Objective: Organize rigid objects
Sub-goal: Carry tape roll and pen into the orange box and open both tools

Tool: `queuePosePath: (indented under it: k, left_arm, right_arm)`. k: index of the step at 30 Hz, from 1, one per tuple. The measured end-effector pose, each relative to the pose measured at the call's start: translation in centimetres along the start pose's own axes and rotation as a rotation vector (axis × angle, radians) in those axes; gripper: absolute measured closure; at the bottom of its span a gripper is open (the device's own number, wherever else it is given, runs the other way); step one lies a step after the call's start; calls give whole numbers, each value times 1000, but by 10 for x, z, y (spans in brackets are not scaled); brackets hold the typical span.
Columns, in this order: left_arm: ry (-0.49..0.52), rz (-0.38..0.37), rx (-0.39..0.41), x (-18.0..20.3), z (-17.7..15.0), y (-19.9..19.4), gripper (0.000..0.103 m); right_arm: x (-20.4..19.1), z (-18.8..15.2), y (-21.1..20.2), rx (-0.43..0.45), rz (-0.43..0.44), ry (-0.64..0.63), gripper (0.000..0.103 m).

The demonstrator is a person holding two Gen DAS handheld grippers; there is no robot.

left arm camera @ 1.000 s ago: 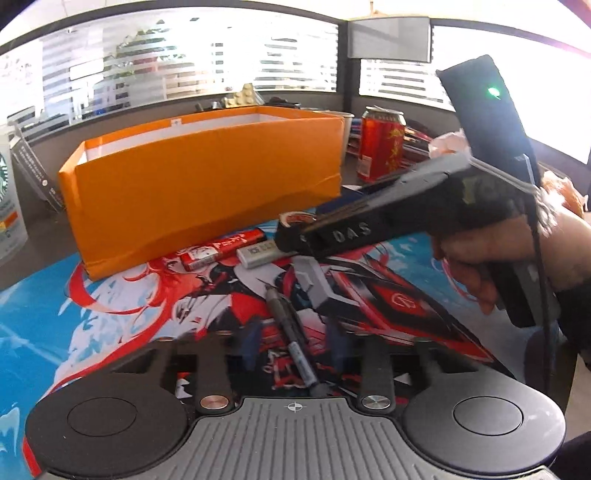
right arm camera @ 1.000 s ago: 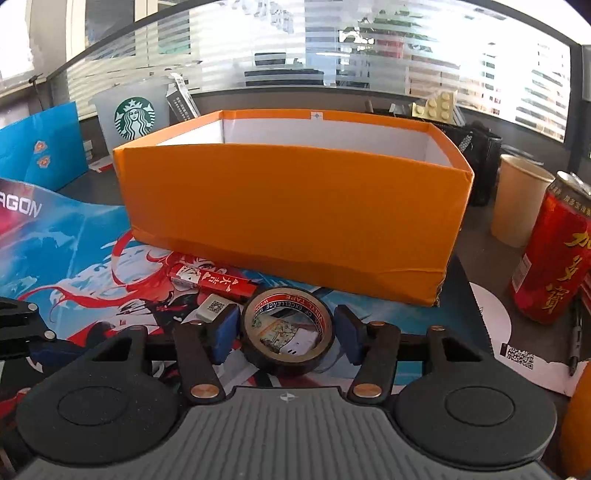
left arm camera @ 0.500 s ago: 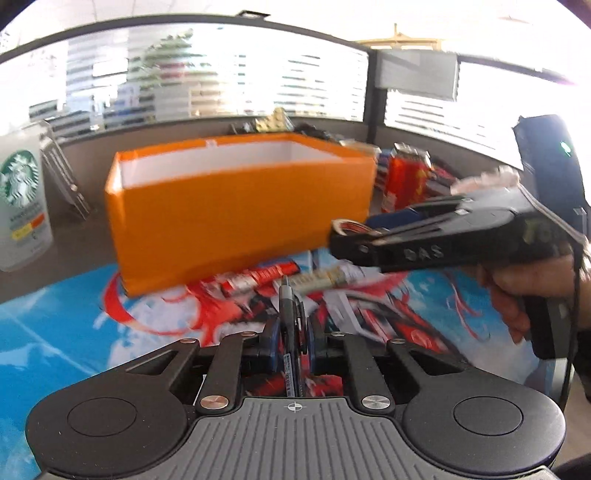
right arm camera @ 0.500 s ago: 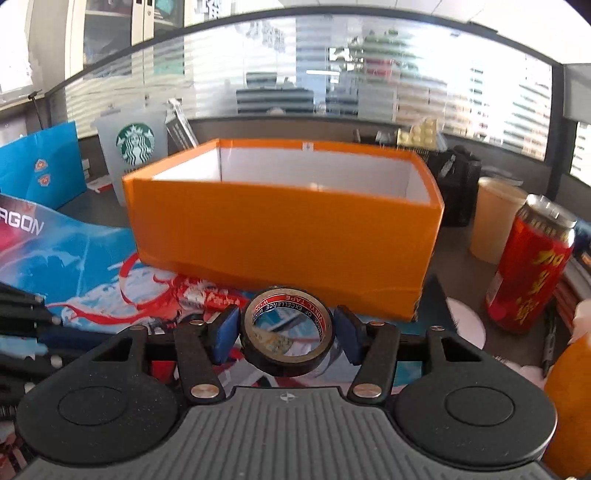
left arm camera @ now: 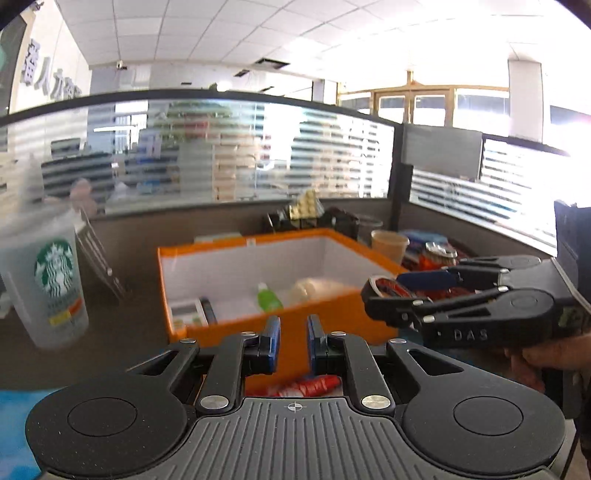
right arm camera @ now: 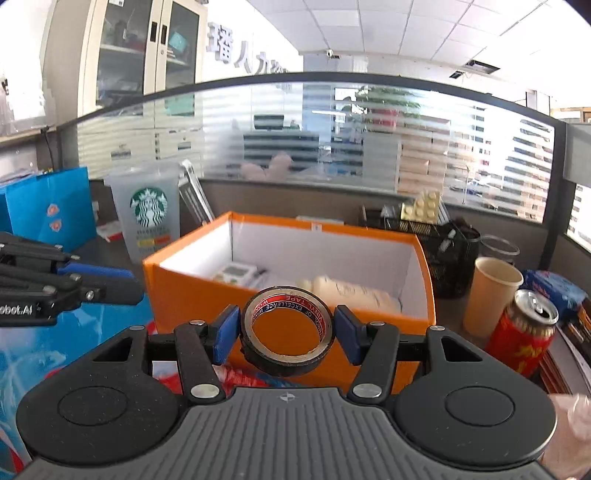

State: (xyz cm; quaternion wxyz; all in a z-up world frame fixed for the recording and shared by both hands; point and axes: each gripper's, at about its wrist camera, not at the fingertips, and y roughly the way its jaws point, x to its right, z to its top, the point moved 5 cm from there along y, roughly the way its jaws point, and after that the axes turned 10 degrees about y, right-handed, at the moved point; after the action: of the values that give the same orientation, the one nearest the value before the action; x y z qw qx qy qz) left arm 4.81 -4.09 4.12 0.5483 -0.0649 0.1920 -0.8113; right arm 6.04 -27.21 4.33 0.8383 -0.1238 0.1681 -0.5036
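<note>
Right tongs (right arm camera: 288, 330) clench a black roll of vinyl tape (right arm camera: 288, 338), its red ring reading "EXCELLENCE VINYL TAPE". Left tongs (left arm camera: 293, 345) gape, released, before the open orange cardboard box (left arm camera: 295, 328); contents blurred.

We see an open office under a white tiled ceiling (left arm camera: 332, 33) with bright daylight flooding in at the right. A frosted striped glass partition (right arm camera: 332, 140) with a dark top rail runs behind the desk (left arm camera: 122, 332), and a pale cabinet (right arm camera: 122, 55) with glass doors stands against the wall beside large wall lettering (right arm camera: 243, 51).
</note>
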Motion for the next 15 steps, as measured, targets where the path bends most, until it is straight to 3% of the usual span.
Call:
queuePosePath:
  k: [4, 10, 15]
  left_arm:
    - [-37, -67, -38, 0, -2, 6, 90]
    - [-17, -173, -187, 40, -54, 19, 84]
    - [5, -152, -279, 58, -89, 35, 84]
  right_arm:
    - [-2, 7, 4, 5, 9, 10, 50]
    - [-3, -4, 1, 3, 8, 23, 50]
    - [2, -8, 0, 5, -2, 37, 50]
